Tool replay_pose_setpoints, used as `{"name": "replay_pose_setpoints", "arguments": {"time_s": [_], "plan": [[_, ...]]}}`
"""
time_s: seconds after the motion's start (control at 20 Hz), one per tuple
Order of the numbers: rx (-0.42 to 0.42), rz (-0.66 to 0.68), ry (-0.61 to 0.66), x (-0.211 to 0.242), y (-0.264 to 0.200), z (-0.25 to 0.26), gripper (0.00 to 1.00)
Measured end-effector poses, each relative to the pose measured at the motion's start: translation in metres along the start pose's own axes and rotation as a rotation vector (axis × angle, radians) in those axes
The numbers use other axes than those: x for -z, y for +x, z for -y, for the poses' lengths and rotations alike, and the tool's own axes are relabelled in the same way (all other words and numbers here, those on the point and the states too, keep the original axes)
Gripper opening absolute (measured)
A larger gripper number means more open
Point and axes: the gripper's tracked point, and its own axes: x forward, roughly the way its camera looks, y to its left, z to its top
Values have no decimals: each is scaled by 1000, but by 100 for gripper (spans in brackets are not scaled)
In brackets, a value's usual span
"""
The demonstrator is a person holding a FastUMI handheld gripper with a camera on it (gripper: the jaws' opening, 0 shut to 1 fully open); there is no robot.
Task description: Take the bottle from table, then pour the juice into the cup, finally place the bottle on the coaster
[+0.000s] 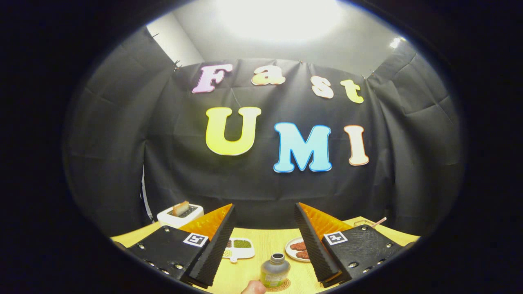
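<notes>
One wooden tabletop (265, 245) across the lower frame. Claw (264, 239) released, its two fingers spread wide, nothing between the pads. One white toaster (181, 214) at lower left, one slice of toast standing in its slot. One white tray (239, 248) left of centre, holding green and dark patches. One plate (297, 249) right of centre, two reddish-brown pieces on it. One bottle (275, 270) at bottom centre between the fingers, cap off, upright on one round coaster (282, 285); contents cannot tell. A fingertip (254, 288) shows just left of the bottle.
</notes>
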Motion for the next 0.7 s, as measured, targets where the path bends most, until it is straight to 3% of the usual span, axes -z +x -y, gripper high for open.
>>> {"name": "replay_pose_setpoints", "arguments": {"time_s": [0.3, 0.7], "plan": [[-30, 17, 53, -45, 0, -16, 88], [-59, 6, 34, -35, -5, -14, 88]]}}
